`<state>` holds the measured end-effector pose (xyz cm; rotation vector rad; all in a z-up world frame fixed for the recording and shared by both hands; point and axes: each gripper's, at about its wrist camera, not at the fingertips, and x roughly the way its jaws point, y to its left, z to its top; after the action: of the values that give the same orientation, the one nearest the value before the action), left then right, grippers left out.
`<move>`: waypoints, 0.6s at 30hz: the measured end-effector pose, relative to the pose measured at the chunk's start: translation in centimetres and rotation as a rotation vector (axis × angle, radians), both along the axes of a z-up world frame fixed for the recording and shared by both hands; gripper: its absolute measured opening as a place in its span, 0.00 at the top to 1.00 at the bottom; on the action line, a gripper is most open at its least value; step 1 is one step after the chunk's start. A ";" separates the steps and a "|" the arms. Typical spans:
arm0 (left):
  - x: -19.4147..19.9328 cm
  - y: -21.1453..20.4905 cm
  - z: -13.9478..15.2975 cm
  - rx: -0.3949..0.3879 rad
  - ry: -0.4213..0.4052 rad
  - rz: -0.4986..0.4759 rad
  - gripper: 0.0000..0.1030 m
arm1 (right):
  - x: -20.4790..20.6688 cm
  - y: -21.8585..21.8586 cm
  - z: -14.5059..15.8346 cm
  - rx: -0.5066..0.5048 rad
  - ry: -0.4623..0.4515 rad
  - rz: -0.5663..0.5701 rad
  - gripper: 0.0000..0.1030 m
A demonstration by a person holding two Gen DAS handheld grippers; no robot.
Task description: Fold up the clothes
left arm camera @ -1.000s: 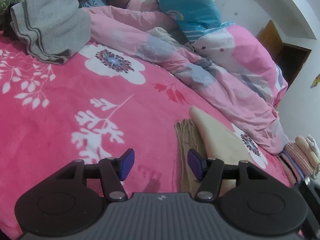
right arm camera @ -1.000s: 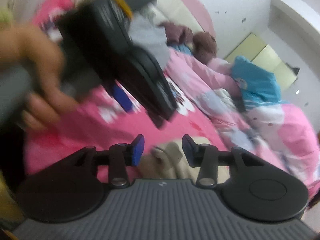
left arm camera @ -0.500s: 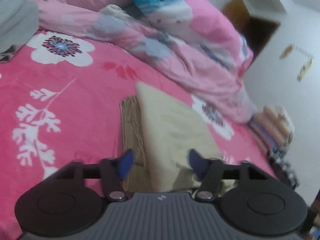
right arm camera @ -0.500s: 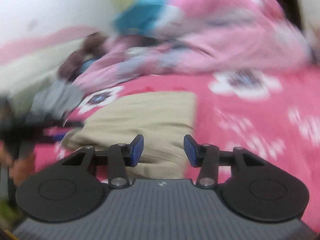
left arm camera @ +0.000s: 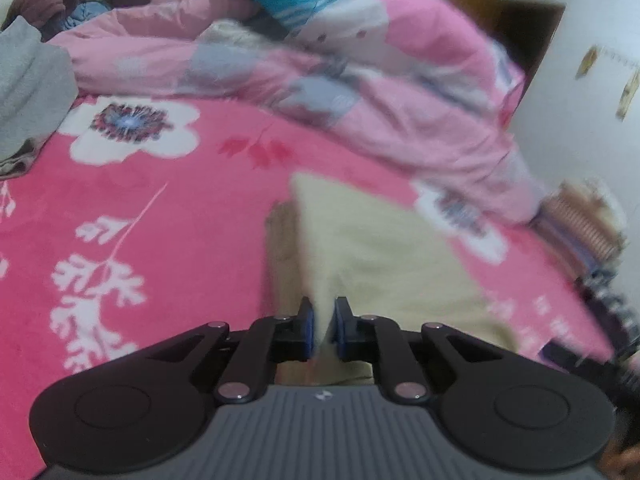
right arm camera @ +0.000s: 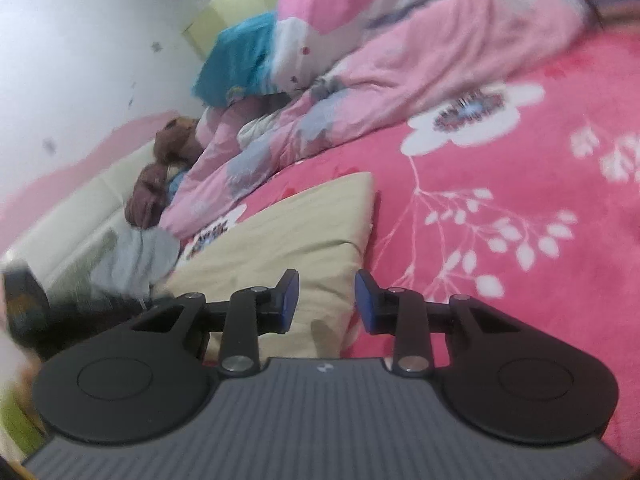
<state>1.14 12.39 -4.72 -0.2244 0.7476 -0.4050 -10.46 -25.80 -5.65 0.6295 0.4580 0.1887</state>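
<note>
Beige folded garment [left arm camera: 384,264] on pink floral bed [left arm camera: 140,208], near the rumpled pink duvet [left arm camera: 360,92]. Left tongs [left arm camera: 323,330] closing, blue pads pinching the garment's near edge, cloth drawn up between them. Right tongs [right arm camera: 326,300] closing too, over the near corner of the same garment [right arm camera: 288,232]; pads apart, not pressing cloth yet.

Versus a second ago: left tongs wide open then and off to the side over bare bedspread, garment at right; now centred on it and clamped. Right view rolled round, from facing the other gripper and a hand to facing the garment.

Probably both corners being taken for the next fold.
</note>
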 end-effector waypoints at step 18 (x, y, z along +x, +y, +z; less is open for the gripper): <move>8.6 -18.4 4.1 0.359 -0.170 -0.302 0.49 | 5.7 -2.2 -4.4 0.205 0.075 0.060 0.71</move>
<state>9.76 -6.00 -0.58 0.2613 0.6743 -0.5588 -4.75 -27.99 -10.01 0.8258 0.5341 0.2722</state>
